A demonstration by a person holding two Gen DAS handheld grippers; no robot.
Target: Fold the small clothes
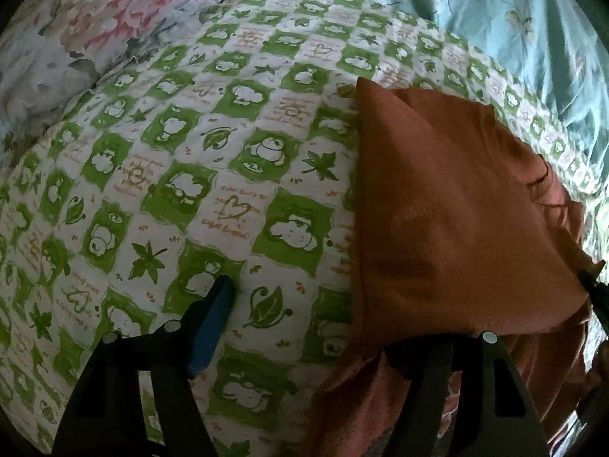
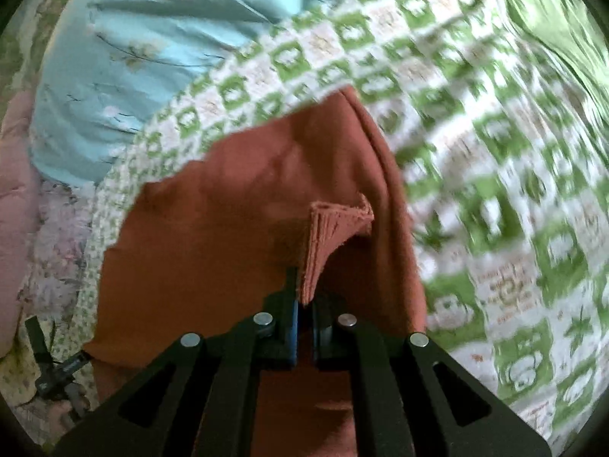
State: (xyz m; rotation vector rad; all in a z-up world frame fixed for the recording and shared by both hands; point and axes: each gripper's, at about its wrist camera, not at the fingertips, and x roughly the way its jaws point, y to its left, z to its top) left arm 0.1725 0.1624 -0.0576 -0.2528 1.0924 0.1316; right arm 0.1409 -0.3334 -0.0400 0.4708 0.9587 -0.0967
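Note:
A rust-orange garment point(image 1: 449, 221) lies on a green-and-white checked bedsheet point(image 1: 213, 175). In the left wrist view my left gripper point(image 1: 323, 316) is open: its left finger point(image 1: 213, 323) with a blue pad rests over bare sheet, and its right finger is hidden under the garment's near edge. In the right wrist view my right gripper point(image 2: 304, 316) is shut on a bunched fold of the garment point(image 2: 228, 221), which stands up between the pads. The right gripper's tip also shows at the right edge of the left wrist view point(image 1: 593, 285).
A light blue floral quilt point(image 1: 495, 11) lies along the far side of the bed. A pale floral pillow point(image 1: 76, 38) is at the far left in the left wrist view. The checked sheet point(image 2: 495, 198) stretches out to the right of the garment.

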